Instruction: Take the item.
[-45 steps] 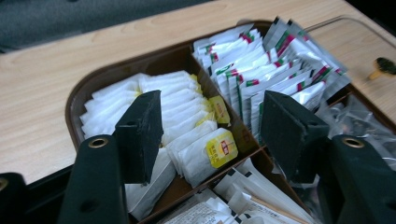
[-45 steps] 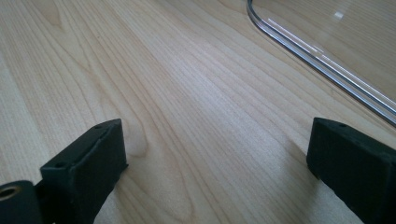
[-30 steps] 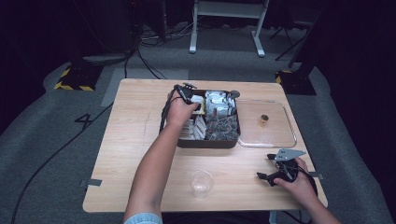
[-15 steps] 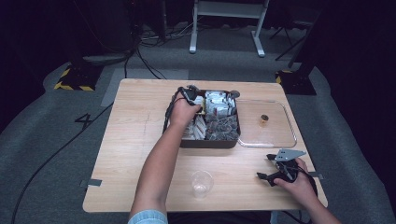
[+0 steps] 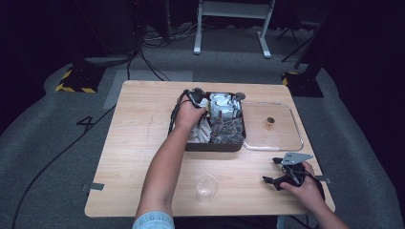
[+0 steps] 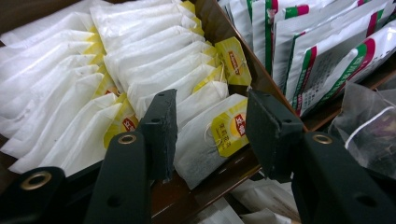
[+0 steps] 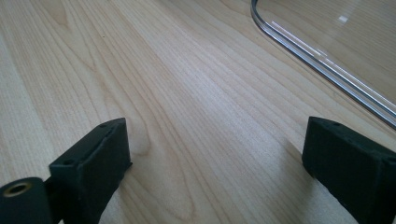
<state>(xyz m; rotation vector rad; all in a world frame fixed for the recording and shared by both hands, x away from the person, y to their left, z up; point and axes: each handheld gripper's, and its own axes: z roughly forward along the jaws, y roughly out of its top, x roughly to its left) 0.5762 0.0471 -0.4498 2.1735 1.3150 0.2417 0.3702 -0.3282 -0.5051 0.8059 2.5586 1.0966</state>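
In the dark compartmented box [image 5: 216, 145] on the wooden desk [image 5: 133, 143]: left tool [image 6: 211, 128] half-open, straddling a white tea bag with yellow tag [image 6: 205, 140], not yet pinched. Next, probably: squeeze, lift. At right: right tool [image 7: 215, 154] wide open, empty.

A pale wooden worktop [image 5: 133, 143] is carrying a dark compartment box [image 5: 215, 146], a clear lid [image 5: 282, 140] beside it, and a plastic cup [image 5: 206, 187].
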